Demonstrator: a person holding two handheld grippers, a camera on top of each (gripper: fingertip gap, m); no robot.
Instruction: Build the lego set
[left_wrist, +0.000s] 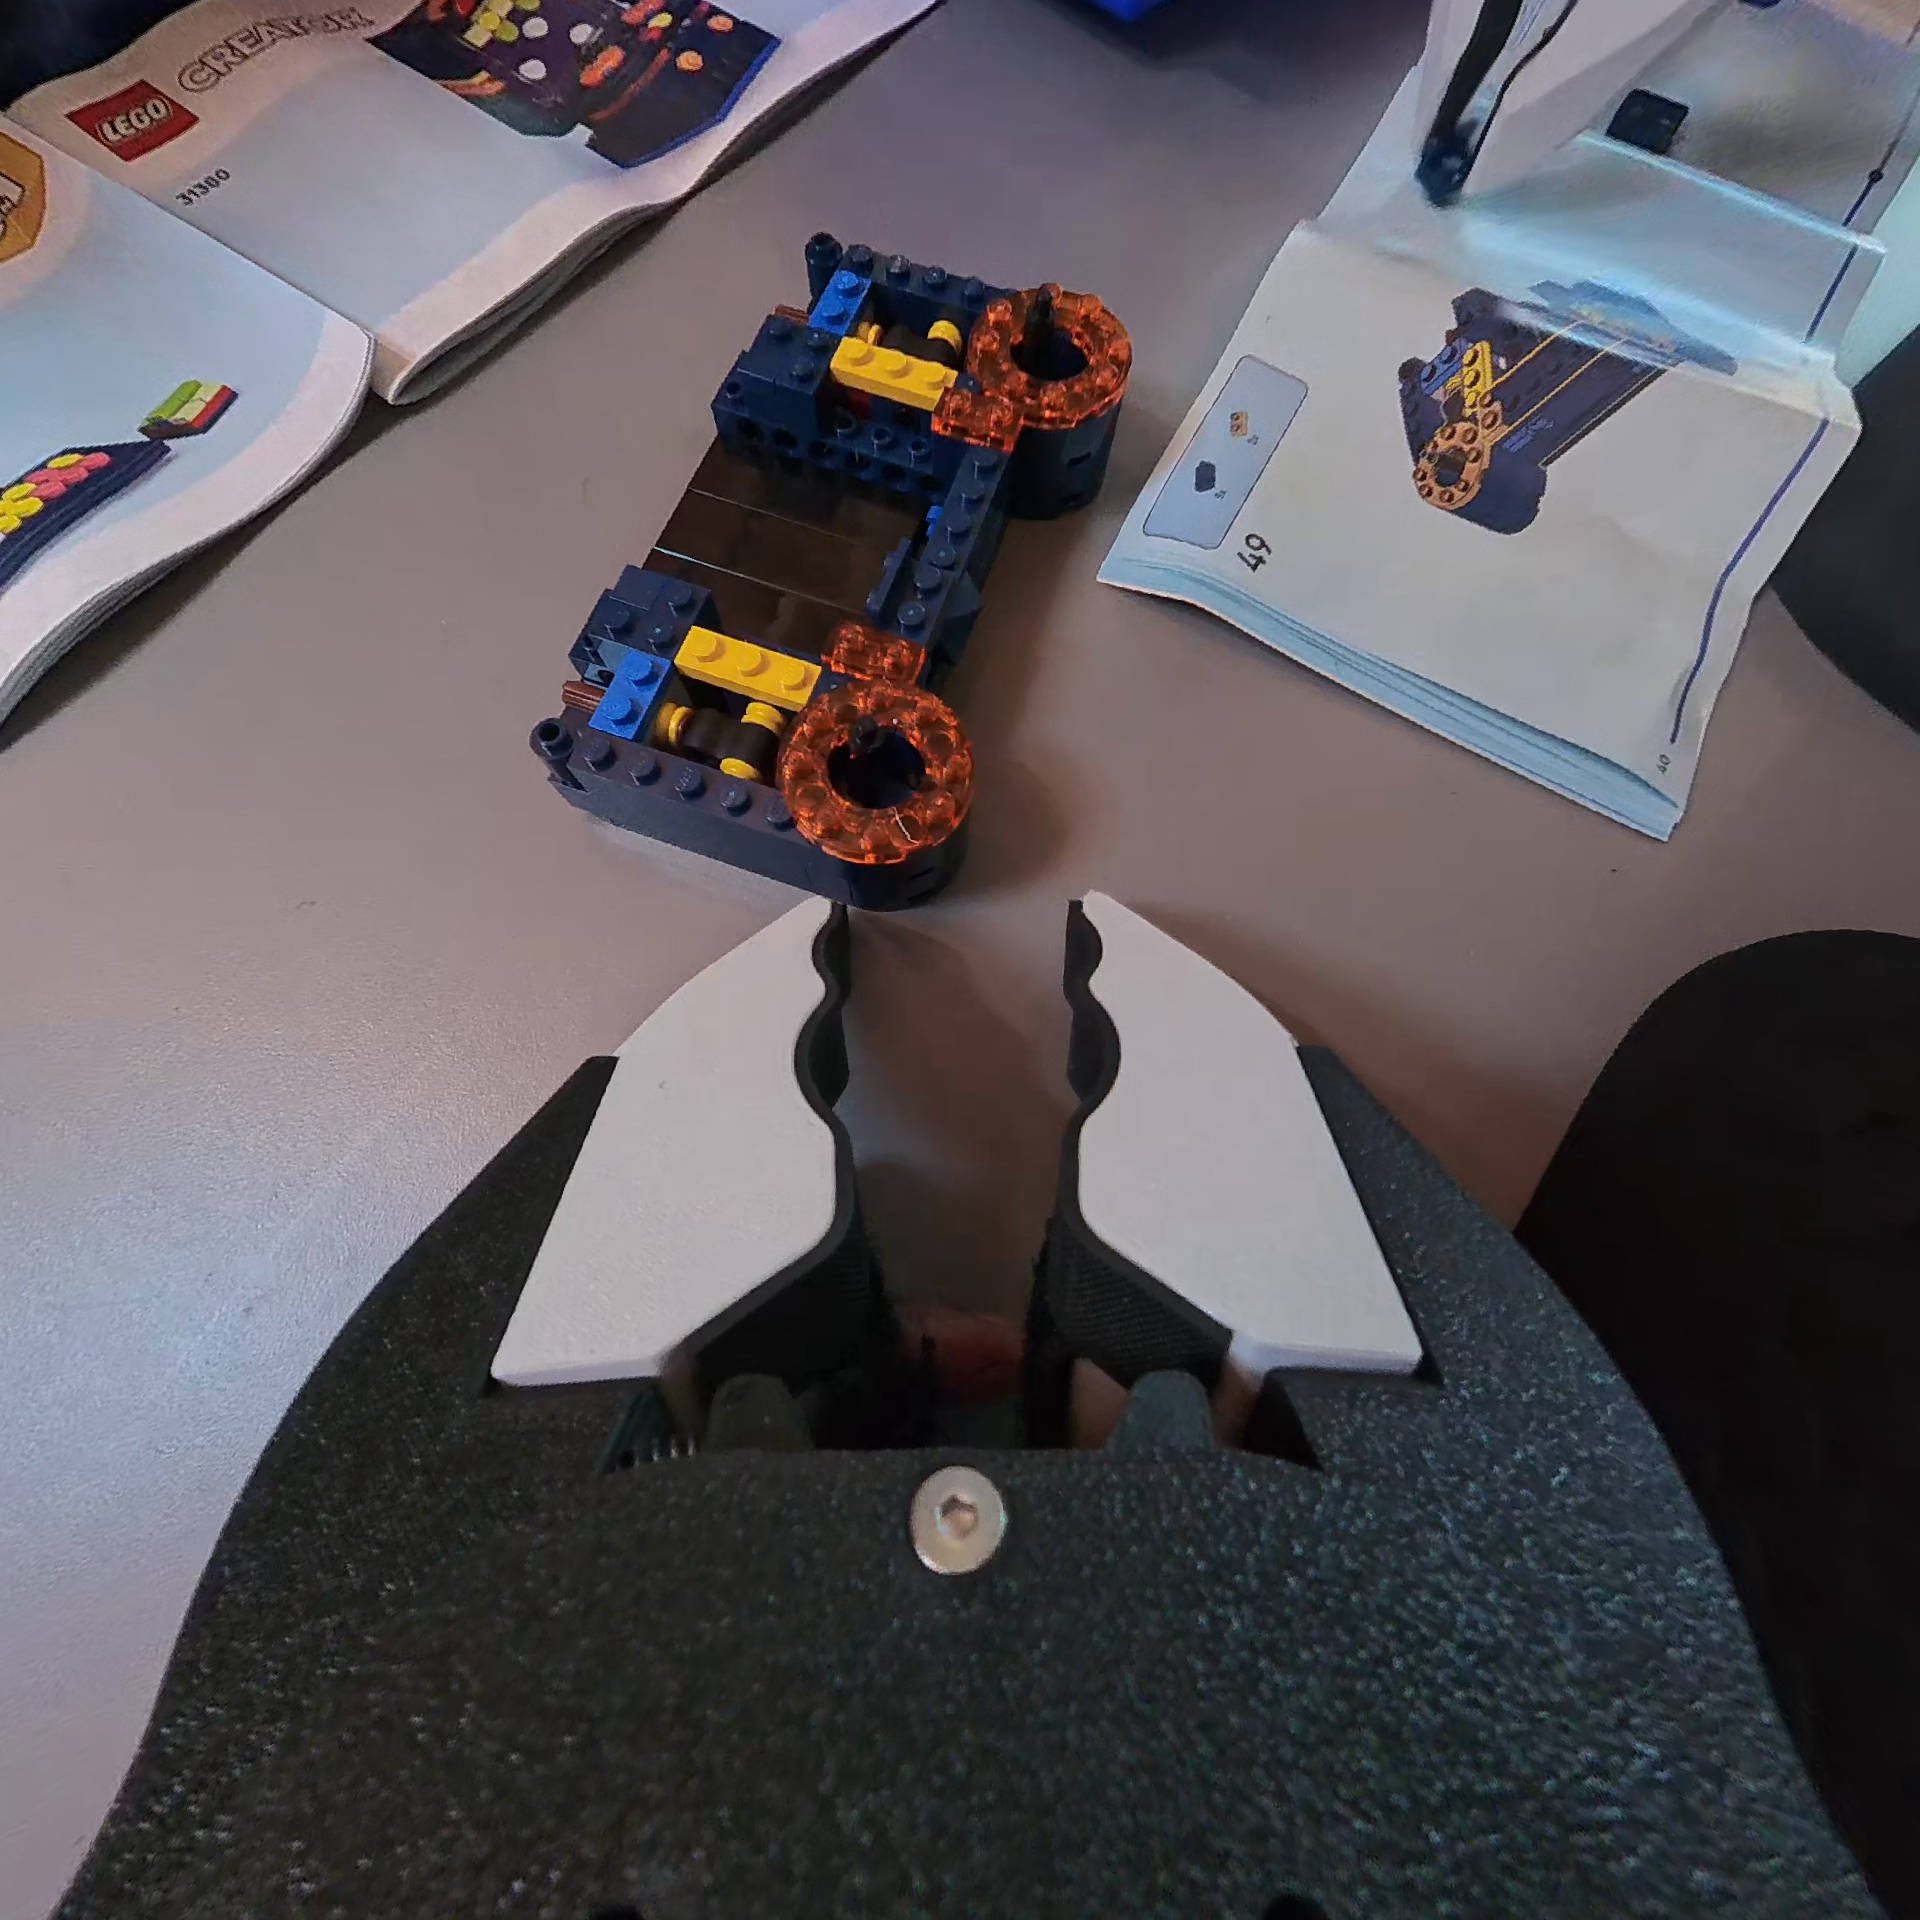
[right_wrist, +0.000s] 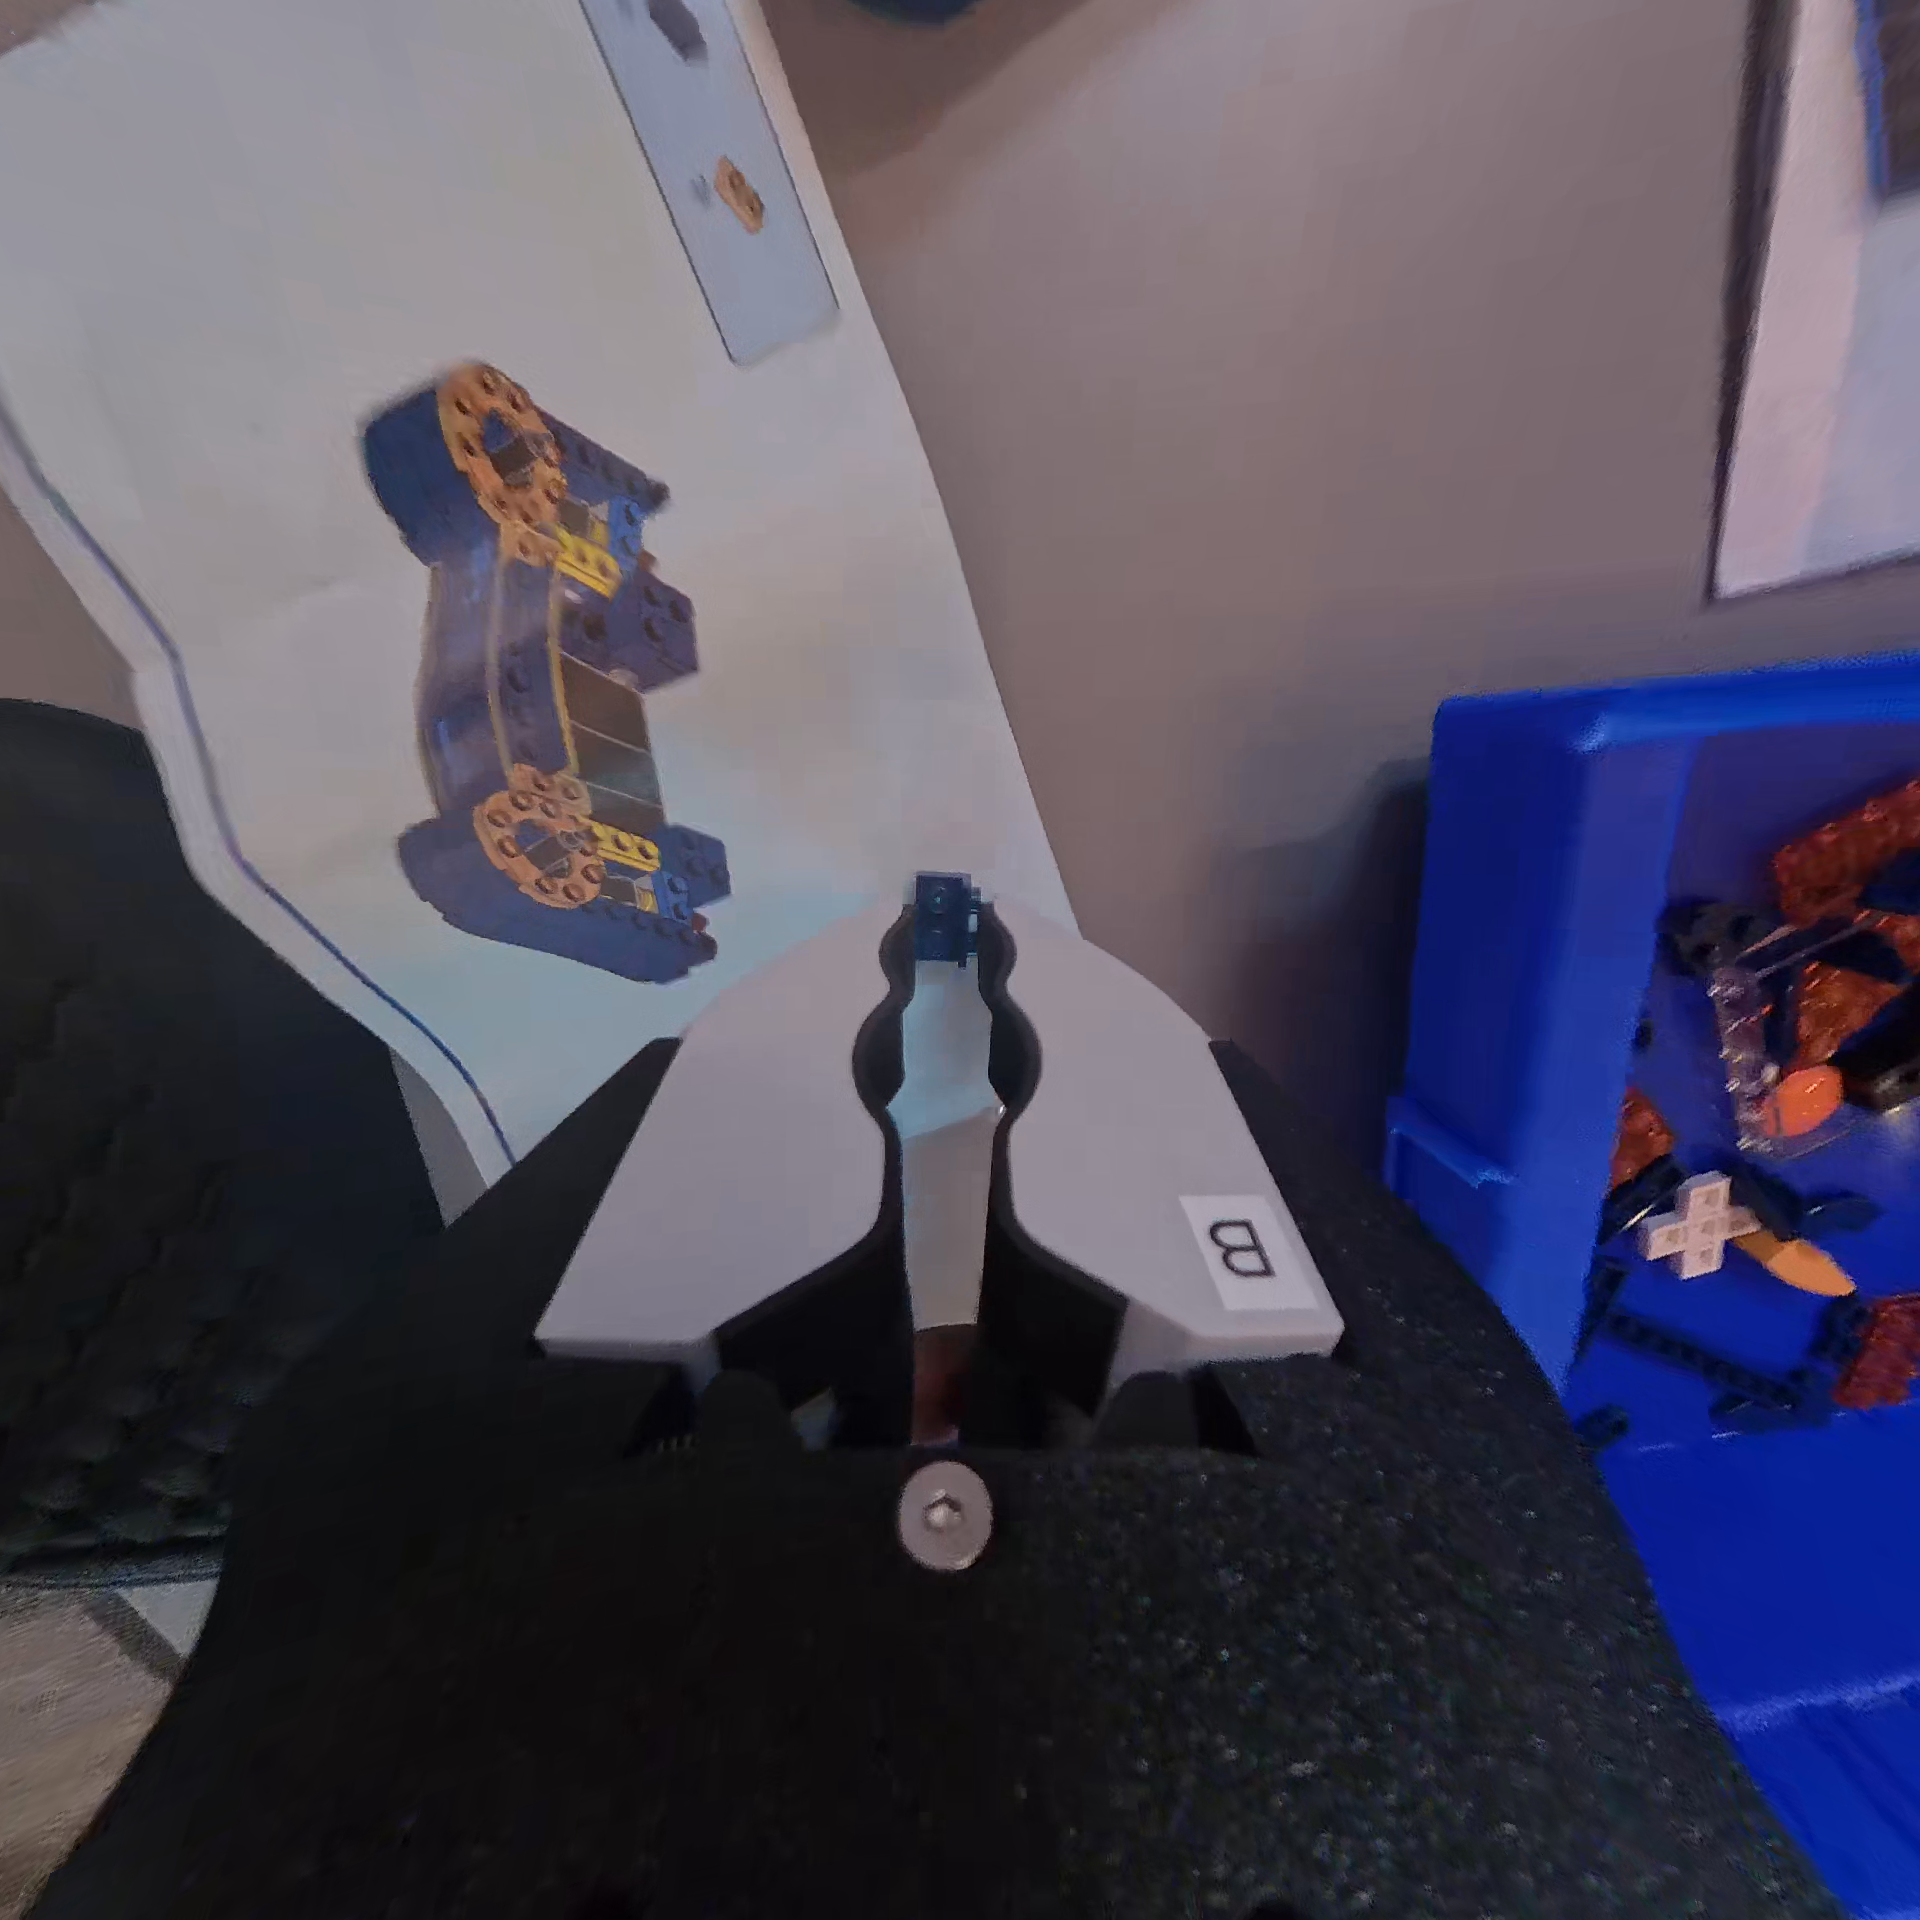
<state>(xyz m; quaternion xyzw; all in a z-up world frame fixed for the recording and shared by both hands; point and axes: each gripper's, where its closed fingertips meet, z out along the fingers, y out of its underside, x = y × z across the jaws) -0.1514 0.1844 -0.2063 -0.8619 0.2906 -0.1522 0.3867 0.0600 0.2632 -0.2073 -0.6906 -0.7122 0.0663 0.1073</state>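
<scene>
While the partly built brick model (left_wrist: 831, 561) lies on the table (left_wrist: 312, 935) with both orange rings fitted and studs bare along its frame, the left gripper (left_wrist: 956, 914) sits just off its 6 o'clock end, fingers spread and empty. Only the right wrist view shows the right gripper (right_wrist: 940, 925) pinching a small dark-blue brick (right_wrist: 940, 914) over the open instruction booklet (right_wrist: 312, 312), with a blue parts bin (right_wrist: 1507, 935) at 3 o'clock.

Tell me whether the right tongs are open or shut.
Shut: the right tongs pinch a small dark blue brick between their tips, above the open booklet page.
</scene>
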